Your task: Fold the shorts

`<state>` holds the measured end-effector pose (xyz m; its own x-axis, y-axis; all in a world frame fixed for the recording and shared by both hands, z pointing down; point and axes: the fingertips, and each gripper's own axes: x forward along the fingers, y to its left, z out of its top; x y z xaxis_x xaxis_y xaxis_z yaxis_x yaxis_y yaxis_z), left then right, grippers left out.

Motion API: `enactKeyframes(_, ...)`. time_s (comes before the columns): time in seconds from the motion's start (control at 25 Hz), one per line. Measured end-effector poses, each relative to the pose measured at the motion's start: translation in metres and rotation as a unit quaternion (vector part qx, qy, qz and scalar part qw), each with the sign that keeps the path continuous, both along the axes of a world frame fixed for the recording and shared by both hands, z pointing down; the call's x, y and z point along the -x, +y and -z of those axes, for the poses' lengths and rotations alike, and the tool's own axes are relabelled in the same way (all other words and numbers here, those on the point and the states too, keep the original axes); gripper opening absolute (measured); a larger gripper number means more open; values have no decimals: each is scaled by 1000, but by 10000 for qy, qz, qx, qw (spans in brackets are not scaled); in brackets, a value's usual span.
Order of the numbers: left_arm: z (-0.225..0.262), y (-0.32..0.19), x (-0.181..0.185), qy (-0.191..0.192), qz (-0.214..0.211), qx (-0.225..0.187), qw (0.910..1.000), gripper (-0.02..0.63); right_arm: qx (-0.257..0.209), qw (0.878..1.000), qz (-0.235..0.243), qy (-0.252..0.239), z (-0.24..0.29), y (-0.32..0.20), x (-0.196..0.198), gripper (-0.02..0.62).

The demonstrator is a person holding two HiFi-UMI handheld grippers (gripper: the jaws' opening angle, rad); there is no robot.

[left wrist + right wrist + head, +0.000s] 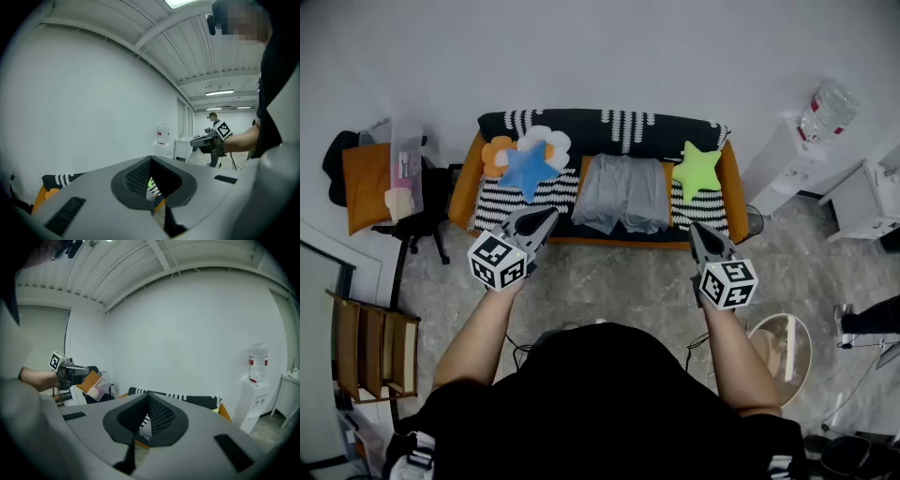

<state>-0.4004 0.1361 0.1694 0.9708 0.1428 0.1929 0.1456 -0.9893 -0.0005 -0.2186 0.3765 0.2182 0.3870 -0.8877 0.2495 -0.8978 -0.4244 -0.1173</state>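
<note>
1. The left gripper (547,217) has its jaws pressed together with nothing between them. The right gripper (695,230) is likewise closed and empty.
2. Both are held in the air near the front edge of the orange sofa with a black-and-white striped cover (465,184), well apart from each other.
3. Open grey tiled floor (623,281) lies in front of the sofa. A white water dispenser (787,155) stands at its right end.
4. The grey fabric shorts (623,192) lie spread flat on the middle of the seat, between a blue star cushion (525,171) and a green star cushion (697,171), legs toward the front edge.
</note>
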Motion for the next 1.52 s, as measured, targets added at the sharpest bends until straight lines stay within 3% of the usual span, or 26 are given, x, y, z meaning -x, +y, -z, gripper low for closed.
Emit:
enactKeyframes(0.48, -6, 4, -1, -97, 79, -9, 9999, 15, -401, 9985, -32, -371, -5, 8, -9, 8)
enactKeyframes(0.84, -17, 4, -16, -163, -46, 74, 9998, 15, -308, 9990, -53, -309, -9, 6, -15, 8)
enactKeyframes(1.52, -57, -35, -114, -543, -540, 323, 9965, 15, -79, 9963, -649, -551, -38, -7, -98, 8)
